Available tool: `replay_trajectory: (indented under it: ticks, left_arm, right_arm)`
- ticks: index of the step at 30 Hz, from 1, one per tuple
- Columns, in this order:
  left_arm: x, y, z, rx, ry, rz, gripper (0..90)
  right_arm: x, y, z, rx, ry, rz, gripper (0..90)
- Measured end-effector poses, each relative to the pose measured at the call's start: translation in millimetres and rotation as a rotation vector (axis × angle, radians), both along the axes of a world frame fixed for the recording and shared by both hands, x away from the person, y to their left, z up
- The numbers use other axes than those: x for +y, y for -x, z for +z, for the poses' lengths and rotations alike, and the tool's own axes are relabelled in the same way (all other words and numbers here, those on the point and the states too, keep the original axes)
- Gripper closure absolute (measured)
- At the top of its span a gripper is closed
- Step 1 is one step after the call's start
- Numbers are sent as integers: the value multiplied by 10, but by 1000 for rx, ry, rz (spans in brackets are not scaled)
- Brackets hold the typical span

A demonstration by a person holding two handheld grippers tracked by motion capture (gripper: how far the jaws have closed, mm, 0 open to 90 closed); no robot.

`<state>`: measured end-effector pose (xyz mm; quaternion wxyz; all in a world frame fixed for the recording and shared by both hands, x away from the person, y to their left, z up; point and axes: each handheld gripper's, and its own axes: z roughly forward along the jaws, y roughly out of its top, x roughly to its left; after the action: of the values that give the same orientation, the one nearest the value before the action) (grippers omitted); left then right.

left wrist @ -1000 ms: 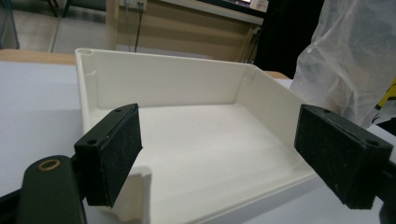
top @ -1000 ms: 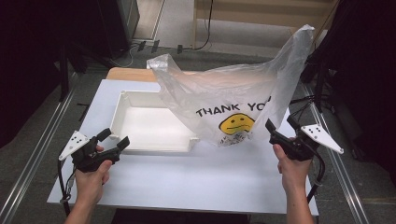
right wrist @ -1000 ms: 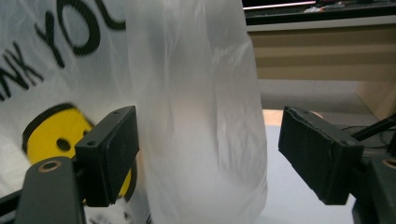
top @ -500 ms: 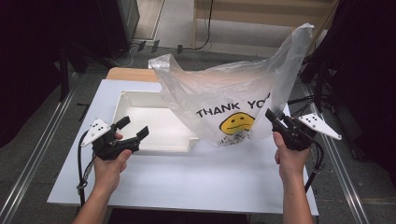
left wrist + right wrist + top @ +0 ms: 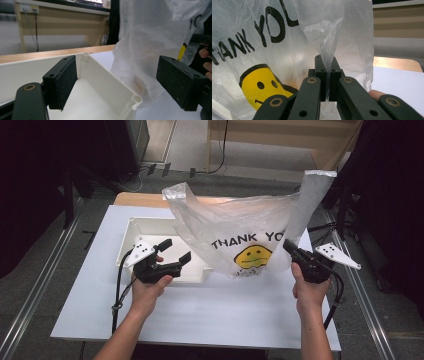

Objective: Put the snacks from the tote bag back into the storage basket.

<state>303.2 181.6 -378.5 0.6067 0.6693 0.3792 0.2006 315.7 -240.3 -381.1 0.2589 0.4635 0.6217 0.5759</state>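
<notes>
Dim room, dark curtains on both sides, and a white tabletop (image 5: 250, 312) lit in the middle with a wooden board peeking out at its far edge. A thin plastic bag (image 5: 235, 232) with THANK YOU and a yellow smiley stands puffed up near the centre-right, its bottom down on the tabletop and its left side lapping over the near right corner of a shallow white tray (image 5: 131, 231).

The right hand-held gripper (image 5: 289, 245) has just snapped its jaws together on a fold of the bag's right edge; in the right gripper view you can see the film pinched between the pads (image 5: 321, 72). My guess is that's the anchor so the bag stays upright and doesn't slump.

The left hand-held gripper (image 5: 176, 251) hovers over the tray with its jaws spread wide and nothing between them, aimed at the bag's left side. In the left gripper view the film hangs just past the tray's corner (image 5: 136, 98), so that corner is the thing to steer around. Plenty of bare tabletop in front of the bag and to the right, while the tray walls crowd the left.
</notes>
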Motion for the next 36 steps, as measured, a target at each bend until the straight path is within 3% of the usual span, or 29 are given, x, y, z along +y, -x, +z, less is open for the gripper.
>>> replay_trajectory:
  ticks: [5, 9, 10, 13, 14, 15, 17, 20, 22, 27, 29, 30, 31, 32, 36]
  left_arm:
    - [-149, 45, 104, -42, 13, -46, 173]
    - [-204, 28, 127, -47, 7, -38, 227]
    - [-213, 19, 127, -46, 7, -36, 259]
    - [-240, -5, 113, -36, -6, -5, 558]
    - [-236, -16, 105, -30, -6, -6, 558]
    - [-232, -27, 96, -23, 12, -19, 689]
    - [-234, -41, 81, -20, 26, -34, 725]
    - [-247, -69, 54, 1, 48, -58, 883]
    - [-279, -112, 4, 42, 50, -60, 900]
    - [-364, -157, -85, 80, 27, -92, 900]
    - [-416, -174, -130, 103, 12, -92, 900]
    - [-437, -183, -150, 110, 4, -93, 900]
    - [-458, -188, -167, 117, -2, -94, 900]
    - [-479, -191, -181, 124, -8, -94, 900]
    - [-543, -196, -230, 136, -32, -106, 900]
  right_arm:
    - [17, -13, -35, 16, -1, -9, 900]
    - [36, -23, -54, 18, 11, -2, 900]
    - [40, -27, -62, 18, 19, -5, 900]
    - [39, -47, -94, 27, 22, -12, 900]
    - [39, -47, -94, 27, 22, -12, 900]
    - [32, -53, -109, 35, 14, -15, 900]
    - [28, -58, -119, 40, 10, -16, 900]
    - [5, -84, -164, 57, 13, -26, 900]
    - [3, -91, -179, 75, 9, -34, 900]
    - [-11, -121, -233, 105, 15, -53, 900]
    - [-40, -126, -273, 104, 5, -67, 793]
    - [-48, -121, -265, 96, 1, -73, 691]
    - [-48, -121, -265, 96, 1, -73, 691]
    - [-57, -99, -223, 68, -28, -75, 563]
    - [-52, -42, -96, 6, -36, -99, 373]
